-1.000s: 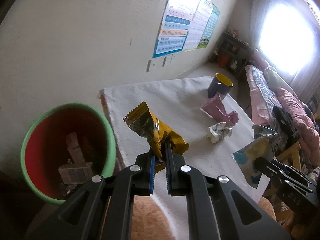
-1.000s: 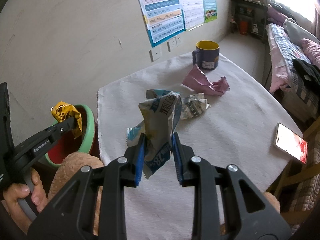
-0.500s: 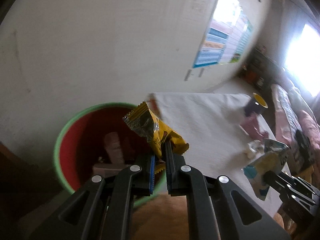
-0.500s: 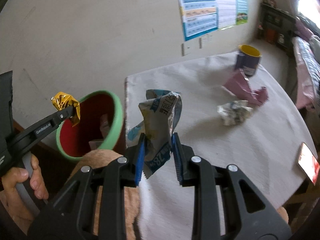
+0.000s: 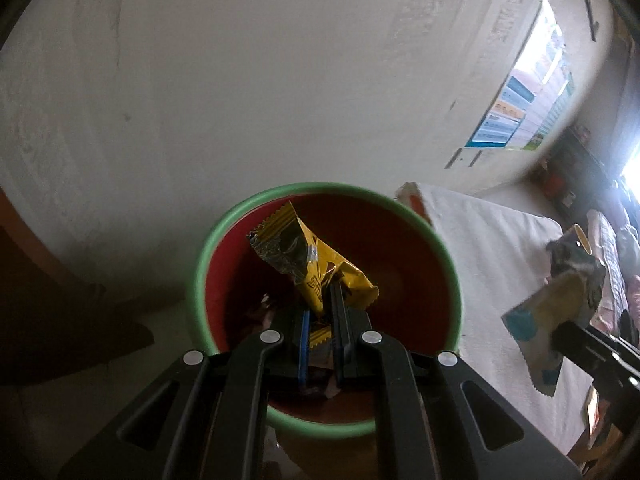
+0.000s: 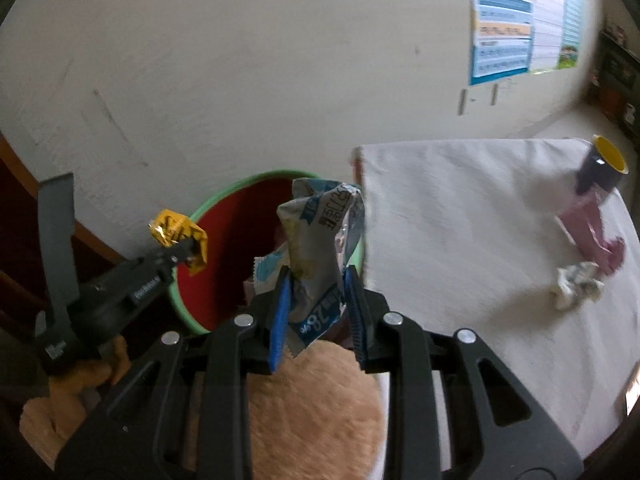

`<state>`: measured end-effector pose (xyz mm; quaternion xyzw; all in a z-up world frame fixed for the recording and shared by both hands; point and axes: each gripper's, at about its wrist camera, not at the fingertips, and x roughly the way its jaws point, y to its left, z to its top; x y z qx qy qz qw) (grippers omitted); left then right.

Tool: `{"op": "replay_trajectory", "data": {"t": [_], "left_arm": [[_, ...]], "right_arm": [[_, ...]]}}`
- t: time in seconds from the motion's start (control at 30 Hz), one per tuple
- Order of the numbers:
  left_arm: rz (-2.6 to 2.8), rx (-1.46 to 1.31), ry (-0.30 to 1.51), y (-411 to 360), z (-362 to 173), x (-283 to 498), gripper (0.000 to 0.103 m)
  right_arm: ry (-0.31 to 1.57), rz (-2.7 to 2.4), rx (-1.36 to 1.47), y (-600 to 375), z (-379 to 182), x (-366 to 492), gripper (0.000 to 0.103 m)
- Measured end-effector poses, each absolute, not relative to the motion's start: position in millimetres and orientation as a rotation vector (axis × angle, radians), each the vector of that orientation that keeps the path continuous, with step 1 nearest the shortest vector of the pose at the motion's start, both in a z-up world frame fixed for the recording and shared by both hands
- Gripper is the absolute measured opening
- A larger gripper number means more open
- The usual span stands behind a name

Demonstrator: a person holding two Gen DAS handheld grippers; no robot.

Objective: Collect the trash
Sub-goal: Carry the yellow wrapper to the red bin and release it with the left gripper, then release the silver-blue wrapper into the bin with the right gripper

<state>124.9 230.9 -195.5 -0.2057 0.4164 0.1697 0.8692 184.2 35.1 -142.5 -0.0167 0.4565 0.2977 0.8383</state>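
Here the white-clothed table fills the right of the scene, and the green-rimmed bin stands just beside its left edge, against the wall. The left gripper, clamped on a yellow wrapper, hangs directly over the bin's red mouth, wrapper tilted up and away, so it looks ready to drop. The right gripper, pinching a blue-and-white packet upright, sits nearer the table side of the rim. Far right lie a pink wrapper, a crumpled paper and a mug; nothing blocks the bin
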Motion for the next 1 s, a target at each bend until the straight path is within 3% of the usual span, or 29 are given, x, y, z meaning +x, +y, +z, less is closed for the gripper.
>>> {"op": "replay_trajectory", "data": {"t": [0.1,0.13,0.17,0.2,0.23,0.6,0.77,1.0], "left_arm": [[0.358,-0.438,0.879,234,-200,125,0.010],[0.361,-0.440,0.883,234,-201,124,0.021],[0.367,-0.444,0.885,236,-203,124,0.029],[0.374,-0.454,0.880,237,-204,122,0.046],[0.377,-0.460,0.874,238,-204,121,0.051],[0.300,-0.414,0.885,212,-201,128,0.056],[0.256,-0.377,0.893,192,-199,136,0.056],[0.234,-0.323,0.847,166,-183,138,0.056]], "right_arm": [[0.979,0.656,-0.043,49,-146,187,0.028],[0.980,0.661,-0.046,52,-146,187,0.035],[0.978,0.661,-0.049,55,-147,187,0.050],[0.972,0.658,-0.045,56,-146,187,0.055],[0.968,0.659,-0.038,56,-145,187,0.057],[0.954,0.502,0.017,-19,-158,213,0.064],[0.945,0.182,-0.040,-123,-176,271,0.064],[1.098,-0.043,-0.257,-198,-223,367,0.067]]}}
